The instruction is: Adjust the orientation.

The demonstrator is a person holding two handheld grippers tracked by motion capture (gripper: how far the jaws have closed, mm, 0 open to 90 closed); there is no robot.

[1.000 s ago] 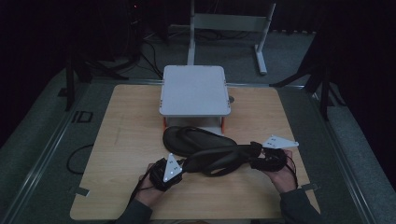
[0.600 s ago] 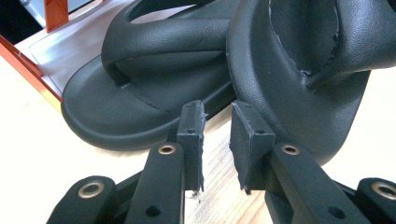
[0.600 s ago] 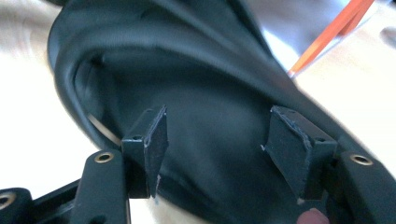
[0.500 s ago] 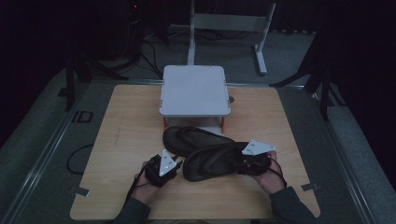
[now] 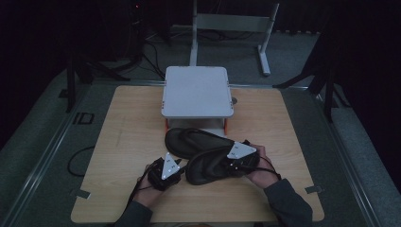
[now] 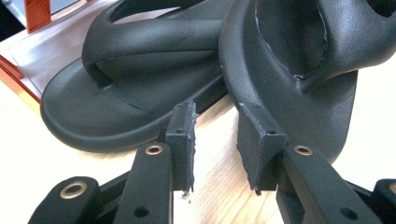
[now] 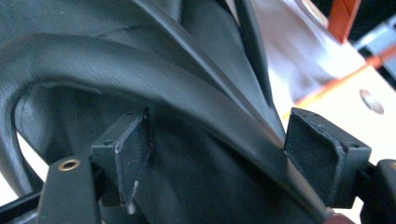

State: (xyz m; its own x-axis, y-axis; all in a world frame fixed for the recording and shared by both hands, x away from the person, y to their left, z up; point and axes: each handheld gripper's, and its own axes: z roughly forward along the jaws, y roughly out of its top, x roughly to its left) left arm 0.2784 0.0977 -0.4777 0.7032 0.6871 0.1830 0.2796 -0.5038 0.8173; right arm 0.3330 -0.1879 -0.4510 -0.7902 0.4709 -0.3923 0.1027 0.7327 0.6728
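Observation:
Two black flip-flop sandals lie side by side on the wooden table [image 5: 127, 137]. The far sandal [image 5: 189, 139] [image 6: 140, 84] lies flat in front of the white stand. The near sandal [image 5: 208, 163] [image 6: 299, 56] [image 7: 187, 93] overlaps its edge. My right gripper [image 5: 227, 163] [image 7: 217, 144] straddles the near sandal's right end. Its jaws have just been opening and stand wide, and the pads do not clearly press on the sandal. My left gripper [image 5: 182, 166] [image 6: 215, 135] rests on the table at the sandals' left ends. Its jaws have just opened a little, with bare wood between them.
A white stand [image 5: 197, 92] on orange legs sits at the back middle of the table, just behind the sandals. A grey metal frame [image 5: 236, 23] stands on the floor beyond. Cables trail off the table's left side [image 5: 78, 158].
The right hand has moved left with the near sandal, bringing it up against the far sandal and close to the left gripper. The left hand has stayed put.

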